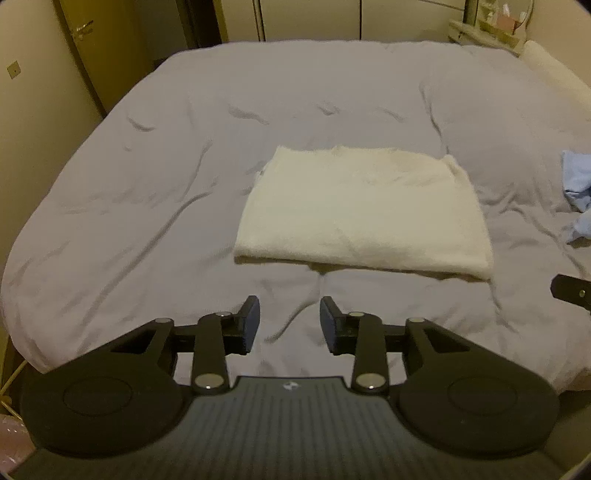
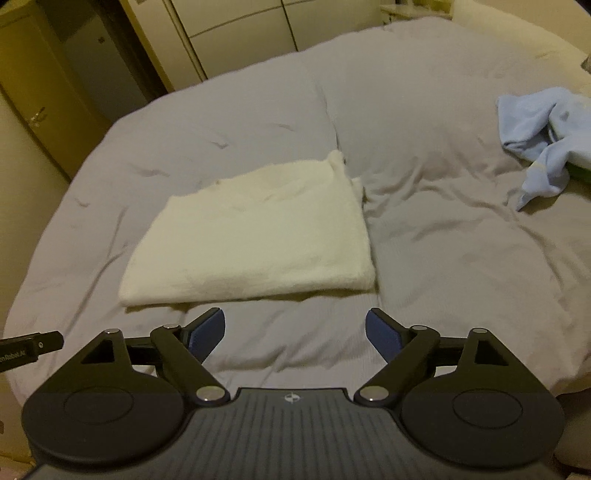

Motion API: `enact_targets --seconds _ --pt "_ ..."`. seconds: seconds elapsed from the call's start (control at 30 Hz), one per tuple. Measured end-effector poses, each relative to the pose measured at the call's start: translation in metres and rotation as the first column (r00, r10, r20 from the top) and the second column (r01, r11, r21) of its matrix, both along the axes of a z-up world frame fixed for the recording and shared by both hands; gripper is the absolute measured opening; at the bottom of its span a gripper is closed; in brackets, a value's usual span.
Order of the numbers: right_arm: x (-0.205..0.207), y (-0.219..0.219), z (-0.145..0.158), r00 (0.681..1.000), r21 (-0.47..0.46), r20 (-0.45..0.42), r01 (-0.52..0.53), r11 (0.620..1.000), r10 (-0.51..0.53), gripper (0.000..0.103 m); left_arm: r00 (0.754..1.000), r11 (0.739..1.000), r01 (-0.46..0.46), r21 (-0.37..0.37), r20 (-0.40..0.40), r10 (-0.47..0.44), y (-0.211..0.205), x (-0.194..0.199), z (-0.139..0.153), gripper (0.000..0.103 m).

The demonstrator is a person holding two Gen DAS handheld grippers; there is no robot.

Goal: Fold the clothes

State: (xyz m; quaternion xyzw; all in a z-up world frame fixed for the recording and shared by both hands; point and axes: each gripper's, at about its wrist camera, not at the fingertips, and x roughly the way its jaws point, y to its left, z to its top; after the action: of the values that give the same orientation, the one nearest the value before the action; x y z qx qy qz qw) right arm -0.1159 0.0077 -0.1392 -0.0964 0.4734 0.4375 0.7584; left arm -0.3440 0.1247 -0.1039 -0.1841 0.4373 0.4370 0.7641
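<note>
A cream-white cloth point(image 1: 364, 212) lies folded into a flat rectangle on the grey bed cover point(image 1: 147, 192). It also shows in the right wrist view point(image 2: 255, 236). My left gripper point(image 1: 290, 325) is open and empty, just short of the cloth's near edge. My right gripper point(image 2: 295, 334) is open wide and empty, near the cloth's near right corner. A crumpled light-blue garment point(image 2: 543, 136) lies unfolded at the far right of the bed, and its edge shows in the left wrist view point(image 1: 578, 188).
The grey bed cover point(image 2: 443, 240) is wrinkled. A wooden door point(image 1: 96, 48) and wardrobe fronts point(image 2: 229, 33) stand beyond the bed. A white pillow point(image 1: 554, 74) and a cluttered shelf point(image 1: 491, 26) are at the far right. The bed's near edge drops off under the grippers.
</note>
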Motion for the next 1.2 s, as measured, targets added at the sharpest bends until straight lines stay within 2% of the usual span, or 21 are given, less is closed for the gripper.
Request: enact_targets --seconds 0.17,0.5,0.63,1.0,1.2 --pt "-0.014 -0.014 0.024 1.0 0.03 0.013 -0.014 0.999 0.014 0.089 1.0 1.0 0.013 0.006 0.002 -0.013 -0.01 -0.003 0.013 0.034" --pt "-0.026 -0.016 0.039 1.0 0.014 0.0 -0.018 1.0 0.018 0.089 0.999 0.999 0.032 -0.001 0.003 -0.032 -0.016 -0.005 0.029 0.036" --pt "-0.027 -0.009 0.042 1.0 0.003 -0.001 -0.009 1.0 0.009 0.089 0.999 0.999 0.047 -0.009 0.004 -0.047 -0.004 -0.006 0.031 0.038" --pt "-0.036 0.043 0.039 0.999 -0.035 0.007 0.037 0.999 -0.037 0.089 0.992 0.991 0.13 -0.038 0.006 -0.129 0.07 -0.005 0.022 0.04" --pt "-0.037 0.07 0.022 0.993 -0.051 -0.021 0.116 0.992 -0.117 0.089 0.975 0.973 0.22 -0.074 0.007 -0.22 0.114 -0.009 -0.006 0.04"
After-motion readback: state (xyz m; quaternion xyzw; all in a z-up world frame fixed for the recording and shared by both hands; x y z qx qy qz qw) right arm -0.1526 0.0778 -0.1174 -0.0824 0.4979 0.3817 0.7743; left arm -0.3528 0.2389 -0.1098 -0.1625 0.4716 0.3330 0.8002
